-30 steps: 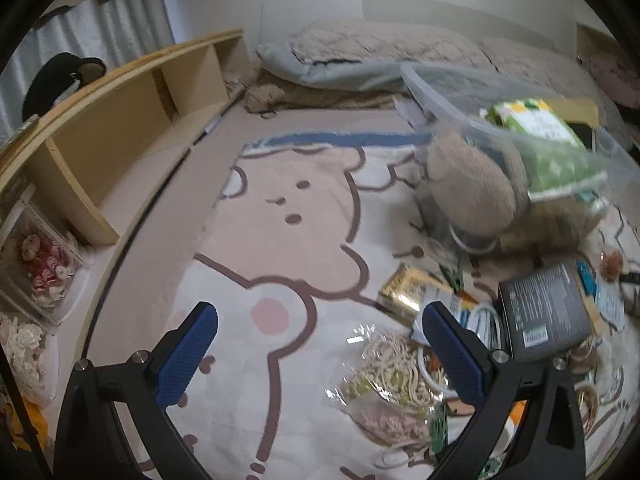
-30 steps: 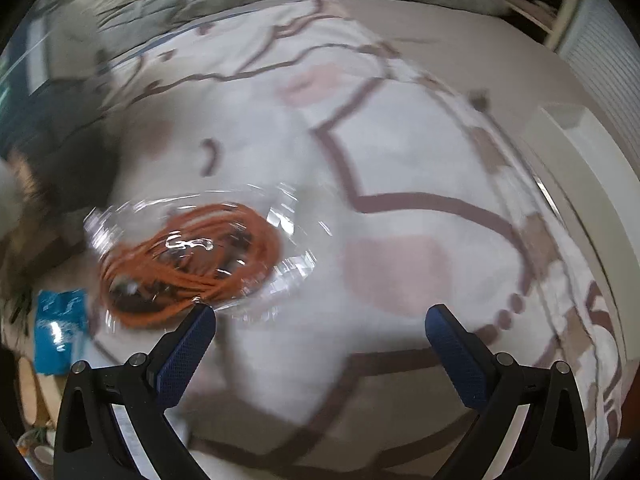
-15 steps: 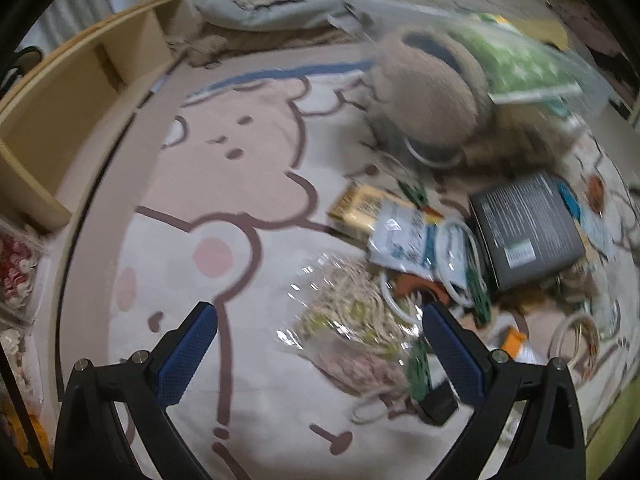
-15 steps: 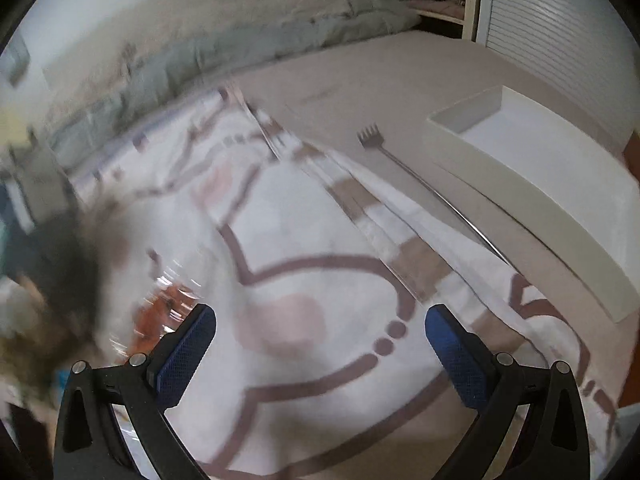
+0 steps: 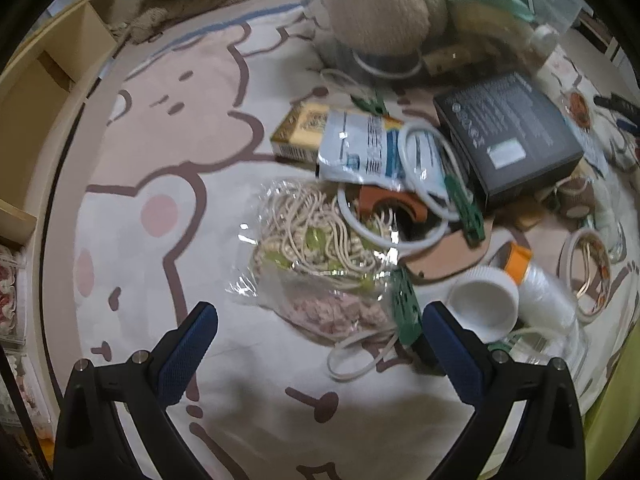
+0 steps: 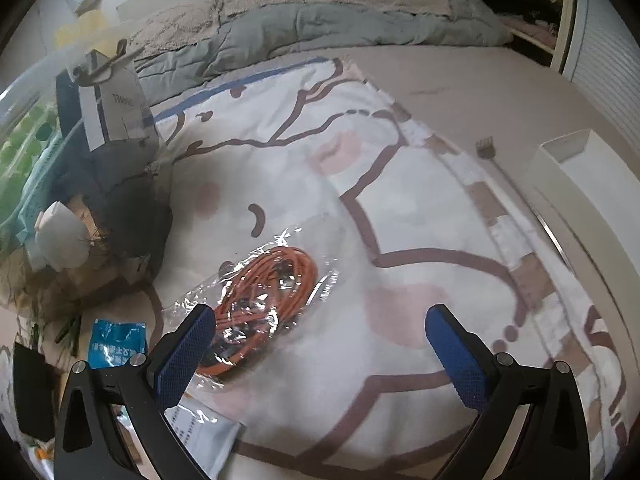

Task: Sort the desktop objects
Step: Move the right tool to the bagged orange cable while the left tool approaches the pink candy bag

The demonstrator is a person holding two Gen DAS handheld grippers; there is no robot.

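In the left wrist view, a clear bag of cream cord (image 5: 320, 240) lies on the cartoon blanket (image 5: 168, 168), with a pink-filled bag (image 5: 332, 312) just below it. My left gripper (image 5: 316, 344) is open and empty, hovering just short of these bags. Around them lie a black box (image 5: 508, 136), a white pouch (image 5: 372, 148), a yellow box (image 5: 304, 132), a white cup (image 5: 484, 304) and a white thread spool (image 5: 544, 296). In the right wrist view, a clear bag of orange cord (image 6: 268, 296) lies by my open, empty right gripper (image 6: 320, 340), near its left finger.
A wooden shelf (image 5: 44, 80) runs along the left. A clear bin with a plush toy (image 5: 372, 4) stands at the back. In the right wrist view are a white tray (image 6: 592, 208), a back scratcher (image 6: 492, 160), a blue packet (image 6: 116, 344), a paper bag (image 6: 116, 108) and bedding (image 6: 320, 20).
My left gripper has moved forward and tilted down over the pile, so the cord bags sit closer. My right gripper swung right, then back, and the orange cord bag is in view again.
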